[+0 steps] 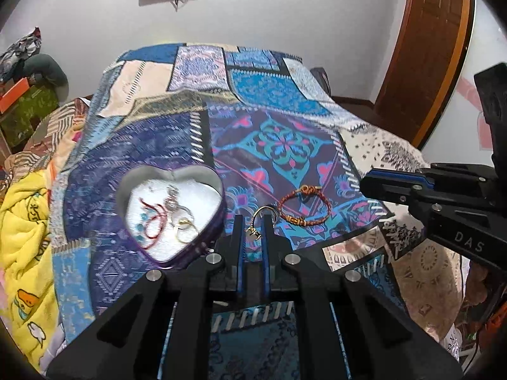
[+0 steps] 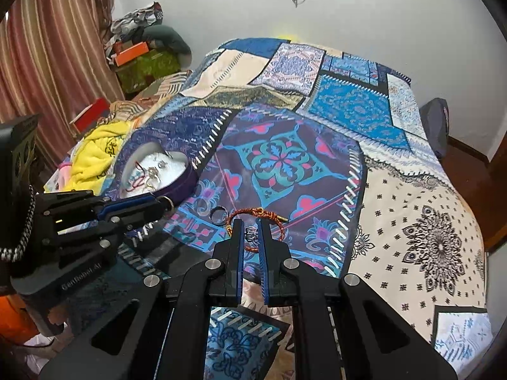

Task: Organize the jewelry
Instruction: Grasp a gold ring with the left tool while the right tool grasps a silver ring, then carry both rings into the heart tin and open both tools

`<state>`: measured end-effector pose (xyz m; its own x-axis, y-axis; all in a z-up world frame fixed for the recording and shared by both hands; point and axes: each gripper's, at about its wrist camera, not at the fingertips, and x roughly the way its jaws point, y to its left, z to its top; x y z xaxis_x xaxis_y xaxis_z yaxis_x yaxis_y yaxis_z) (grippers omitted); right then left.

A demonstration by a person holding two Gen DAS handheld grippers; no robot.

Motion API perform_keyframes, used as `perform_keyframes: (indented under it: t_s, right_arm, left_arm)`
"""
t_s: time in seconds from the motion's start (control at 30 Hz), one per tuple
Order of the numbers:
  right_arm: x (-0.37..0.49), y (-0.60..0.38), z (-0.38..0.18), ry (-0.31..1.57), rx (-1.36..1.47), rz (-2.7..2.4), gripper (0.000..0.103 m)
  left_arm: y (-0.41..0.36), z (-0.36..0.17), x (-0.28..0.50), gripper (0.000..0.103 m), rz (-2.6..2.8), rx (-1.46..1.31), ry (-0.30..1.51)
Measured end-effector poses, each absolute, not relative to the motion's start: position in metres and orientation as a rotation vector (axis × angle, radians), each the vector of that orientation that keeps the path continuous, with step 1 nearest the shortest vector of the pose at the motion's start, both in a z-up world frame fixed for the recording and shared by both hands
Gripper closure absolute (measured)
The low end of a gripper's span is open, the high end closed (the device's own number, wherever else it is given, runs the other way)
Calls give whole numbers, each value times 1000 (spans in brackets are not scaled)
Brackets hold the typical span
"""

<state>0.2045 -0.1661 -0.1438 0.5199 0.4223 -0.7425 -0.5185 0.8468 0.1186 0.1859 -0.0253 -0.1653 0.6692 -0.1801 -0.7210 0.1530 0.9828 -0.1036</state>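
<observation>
Bed (image 2: pixel 412 209) with patchwork cover, jewelry on it. Heart-shaped tin (image 1: pixel 171 215) open, left of centre, already holding red cord, chain, gold rings.

Left hand-held gripper (image 1: pixel 253 224): narrow gap, a metal ring (image 1: pixel 258 221) with a small charm sitting between the fingers; looks pinched, contact on both pads not clear. In right wrist view, a ring (image 2: pixel 169 203) showing at the tip of that same gripper, right beside the tin's near wall. Tin lies just left and slightly forward of left tips, so short sideways carry to drop.

Right hand-held gripper (image 2: pixel 250 232): narrow, a small clear stone piece (image 2: pixel 250 233) between the fingers, apparently gripped.

Braided red-orange bracelet (image 2: pixel 256 221) flat on bed directly under and ahead of right tips, clasp end pointing right; long axis across the fingers. Dark ring (image 2: pixel 218 214) loose on bed just left of bracelet, between the two grippers.

Right nearer bracelet; left nearer tin.
</observation>
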Motion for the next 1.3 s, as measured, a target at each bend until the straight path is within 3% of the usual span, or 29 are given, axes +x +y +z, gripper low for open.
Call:
perform_keyframes:
  t_s: [0.57,1.3]
  right_arm:
    - [205,-92,-122,775,-124,694,95]
    - [235,-51,-157,847,-124,726,95]
  left_arm:
    - [53,-132,174,95,-65,-84,723]
    - [65,-166,215,95,-77,-97,773]
